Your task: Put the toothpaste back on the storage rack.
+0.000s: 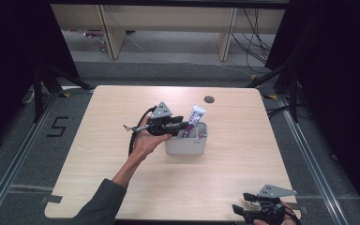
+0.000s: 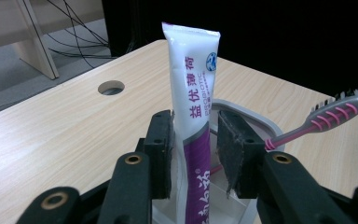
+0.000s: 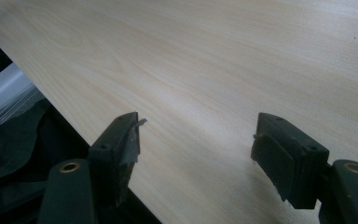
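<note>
Above table (image 1: 122, 187), toothpaste tube (image 2: 191, 93) stands upright in holder (image 1: 187, 145).

high view looks down on the table (image 1: 178, 187); both gripper views sit close over it.

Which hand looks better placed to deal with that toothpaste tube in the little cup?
Left. The left gripper already straddles the toothpaste tube in the cup; the right gripper sits open at the table's near edge.
</note>
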The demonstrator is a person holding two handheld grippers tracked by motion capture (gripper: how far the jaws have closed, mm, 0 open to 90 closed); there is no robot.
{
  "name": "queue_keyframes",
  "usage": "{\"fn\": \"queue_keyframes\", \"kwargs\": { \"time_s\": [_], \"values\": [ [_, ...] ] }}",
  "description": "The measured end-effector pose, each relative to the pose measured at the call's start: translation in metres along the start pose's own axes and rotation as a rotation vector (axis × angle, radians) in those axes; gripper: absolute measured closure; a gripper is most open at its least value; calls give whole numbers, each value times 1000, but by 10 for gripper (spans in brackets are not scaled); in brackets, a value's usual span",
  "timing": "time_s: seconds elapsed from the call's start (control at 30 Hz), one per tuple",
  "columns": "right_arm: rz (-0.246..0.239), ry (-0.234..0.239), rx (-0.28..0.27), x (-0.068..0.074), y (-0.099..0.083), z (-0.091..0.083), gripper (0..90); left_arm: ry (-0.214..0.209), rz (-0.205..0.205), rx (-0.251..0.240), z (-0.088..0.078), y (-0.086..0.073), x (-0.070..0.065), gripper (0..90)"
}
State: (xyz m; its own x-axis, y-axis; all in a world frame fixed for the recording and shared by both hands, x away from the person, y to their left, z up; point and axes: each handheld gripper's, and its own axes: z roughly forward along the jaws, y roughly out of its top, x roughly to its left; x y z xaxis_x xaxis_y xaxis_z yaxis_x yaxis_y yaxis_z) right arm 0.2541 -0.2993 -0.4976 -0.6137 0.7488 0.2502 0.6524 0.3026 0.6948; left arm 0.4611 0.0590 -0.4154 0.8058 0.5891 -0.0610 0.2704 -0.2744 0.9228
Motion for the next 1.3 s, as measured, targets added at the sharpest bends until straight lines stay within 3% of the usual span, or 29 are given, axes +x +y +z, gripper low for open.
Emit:
{"fn": "queue_keyframes", "kwargs": {
  "time_s": [0.33, 0.5, 0.53, 0.57, 0.63, 0.7, 0.73, 0.8, 0.87, 1.2, 1.23, 1.3],
  "values": [
    [14, 4, 1, 1, 0, -1, 319, -14, -12, 6, -10, 1, -3, 586],
    [-8, -4, -5, -2, 0, -1, 319, -15, -14, 6, -15, 2, -5, 536],
    [-5, 2, -9, -2, 0, 0, 319, -11, -15, 10, -17, 2, -6, 525],
    [38, 14, 3, 1, 0, -1, 319, -15, -12, 6, -18, 2, -7, 515],
    [0, 11, -8, -2, 1, -1, 318, -11, -9, 6, -22, 3, -10, 494],
    [2, 9, -10, -2, 1, -1, 317, -6, -11, 8, -26, 4, -12, 459],
    [41, 7, 0, 1, 1, -2, 317, -3, -8, 12, -27, 4, -12, 445],
    [-3, -4, -17, -2, 1, -1, 317, -6, -21, 6, -31, 4, -13, 409],
    [-6, -4, -18, -3, 1, -1, 316, -3, -26, 13, -35, 4, -14, 372],
    [45, 12, -9, 0, 1, 0, 314, 24, -32, 23, -54, -7, -15, 251],
    [16, 0, -10, -2, 1, -1, 314, 26, -37, 21, -55, -8, -15, 245],
    [11, 10, -21, -3, 1, 1, 313, 28, -48, 17, -59, -11, -14, 240]
  ]
}}
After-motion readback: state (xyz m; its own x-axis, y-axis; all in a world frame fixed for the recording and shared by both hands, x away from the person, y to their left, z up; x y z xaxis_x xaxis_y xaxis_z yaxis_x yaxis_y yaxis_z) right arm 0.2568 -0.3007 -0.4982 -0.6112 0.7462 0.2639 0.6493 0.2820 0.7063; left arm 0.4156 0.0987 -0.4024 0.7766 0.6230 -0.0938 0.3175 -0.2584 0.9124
